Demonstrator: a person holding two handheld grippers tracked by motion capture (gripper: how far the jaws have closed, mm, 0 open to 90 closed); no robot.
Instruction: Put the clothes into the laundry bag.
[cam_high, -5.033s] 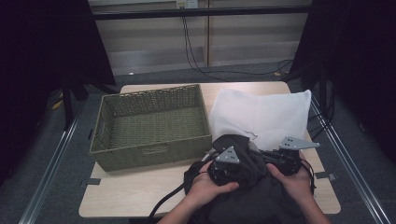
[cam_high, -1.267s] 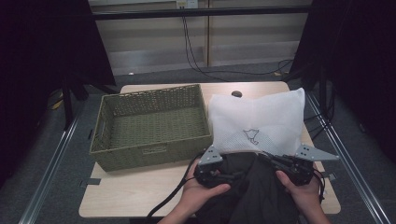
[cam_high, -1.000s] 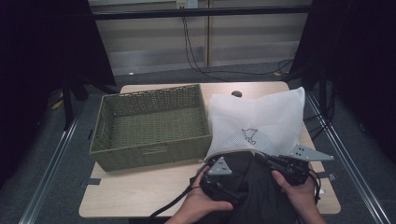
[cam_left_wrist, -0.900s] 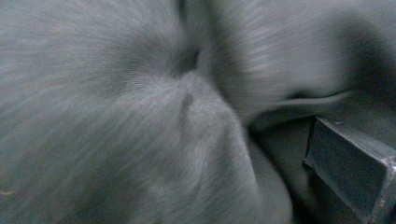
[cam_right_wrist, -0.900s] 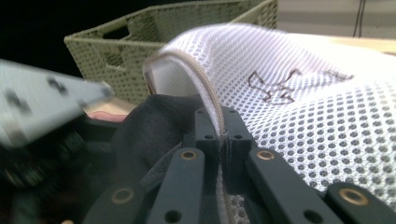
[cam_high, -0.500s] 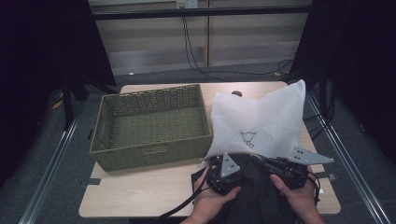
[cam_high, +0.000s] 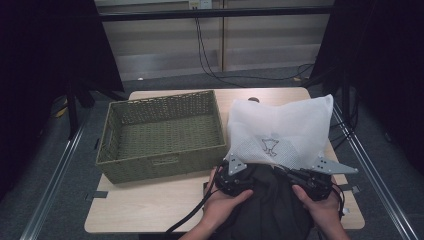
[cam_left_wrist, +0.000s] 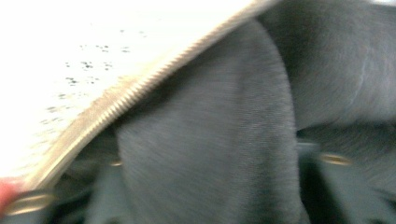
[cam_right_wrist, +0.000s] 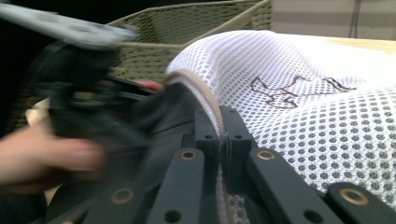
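Apparently the step in hand is stuffing a dark garment into a white mesh bag, which lies at the table's four o'clock, right of a basket. Right gripper, jaws pressed together, pinches the bag's zipper edge, holding the mouth up. Left gripper sits at the bag's seven o'clock, jaws just opening against the garment; grip unclear. Next: push cloth deeper toward twelve o'clock.

We see a white mesh bag with a dark outline drawing and beige zipper, dark grey cloth, an olive-green woven basket.
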